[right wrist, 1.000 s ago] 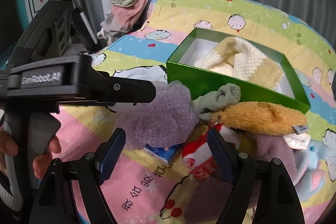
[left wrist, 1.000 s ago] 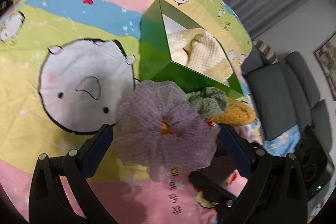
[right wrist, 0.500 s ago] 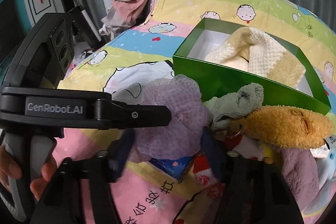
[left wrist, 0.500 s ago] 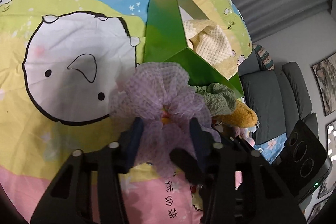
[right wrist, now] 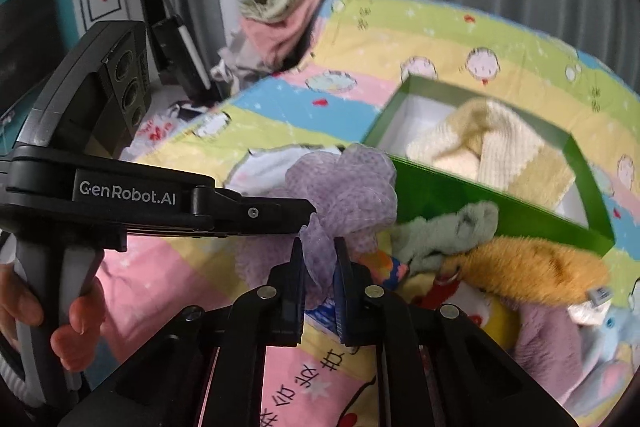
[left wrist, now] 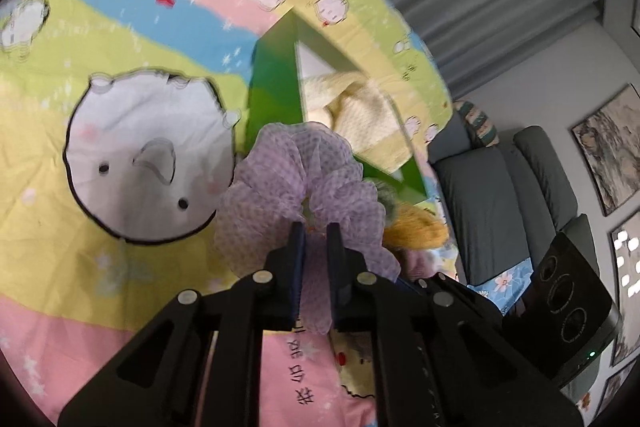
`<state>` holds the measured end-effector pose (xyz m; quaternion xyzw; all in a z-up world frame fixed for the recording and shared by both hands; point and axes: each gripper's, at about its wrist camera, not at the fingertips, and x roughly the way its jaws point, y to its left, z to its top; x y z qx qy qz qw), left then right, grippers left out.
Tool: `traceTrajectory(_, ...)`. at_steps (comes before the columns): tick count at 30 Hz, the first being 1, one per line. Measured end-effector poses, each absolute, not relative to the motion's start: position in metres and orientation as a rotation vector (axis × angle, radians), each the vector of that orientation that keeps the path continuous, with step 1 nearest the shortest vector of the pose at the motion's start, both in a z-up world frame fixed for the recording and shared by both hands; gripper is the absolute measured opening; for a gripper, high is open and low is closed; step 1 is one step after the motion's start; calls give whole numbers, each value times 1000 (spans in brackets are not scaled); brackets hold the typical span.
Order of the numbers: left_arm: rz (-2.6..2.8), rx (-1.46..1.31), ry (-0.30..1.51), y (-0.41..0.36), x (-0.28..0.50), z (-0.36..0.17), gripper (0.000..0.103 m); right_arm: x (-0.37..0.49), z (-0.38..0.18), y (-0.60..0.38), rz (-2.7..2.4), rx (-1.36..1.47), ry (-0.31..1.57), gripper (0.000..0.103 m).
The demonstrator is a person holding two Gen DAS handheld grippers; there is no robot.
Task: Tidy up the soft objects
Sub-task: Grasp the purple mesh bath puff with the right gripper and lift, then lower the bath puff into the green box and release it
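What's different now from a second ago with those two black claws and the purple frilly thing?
Both grippers have just been closing: the left gripper and right gripper stood wide open around the purple scrunchie and now both pinch its fabric. It looks slightly lifted. The green box, with its cream knit, and the other soft toys beside it stayed put.

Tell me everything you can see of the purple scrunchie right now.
The purple scrunchie is a puffy ring of sheer, dotted lilac mesh, gathered into ruffles around a small centre hole. It sits in front of the green box, beside a grey-green fabric piece. Both claws have just closed on it: the left claw pinches its near ruffle, and the right claw grips another fold.
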<state>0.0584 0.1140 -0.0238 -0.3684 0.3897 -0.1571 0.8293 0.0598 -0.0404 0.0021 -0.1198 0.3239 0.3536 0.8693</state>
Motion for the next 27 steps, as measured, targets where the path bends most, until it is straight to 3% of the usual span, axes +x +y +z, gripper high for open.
traceTrajectory(10,-380,-591,754,82,104,48,6,85,59,-61,707,-217,545,13)
traceTrajectory(20,-365,-559,813,61,196,51,11,172,71,-87,597,-150,568,13)
traceTrajectory(21,-351,-566,826,60,203,48,18,181,69,-89,585,-139,579,13)
traceTrajectory(22,-326,-574,846,59,214,43,33,193,65,-90,577,-129,609,15)
traceTrajectory(23,-307,-575,861,59,220,39,42,201,62,-91,568,-124,631,23)
traceTrajectory(24,-270,-575,886,59,227,33,65,207,59,-92,551,-126,655,28)
traceTrajectory(25,-240,-567,903,57,231,30,83,213,55,-93,512,-140,679,40)
traceTrajectory(26,-205,-557,922,58,235,25,88,218,51,-95,476,-156,702,55)
traceTrajectory(27,-194,-556,928,59,237,22,89,220,48,-99,466,-158,717,61)
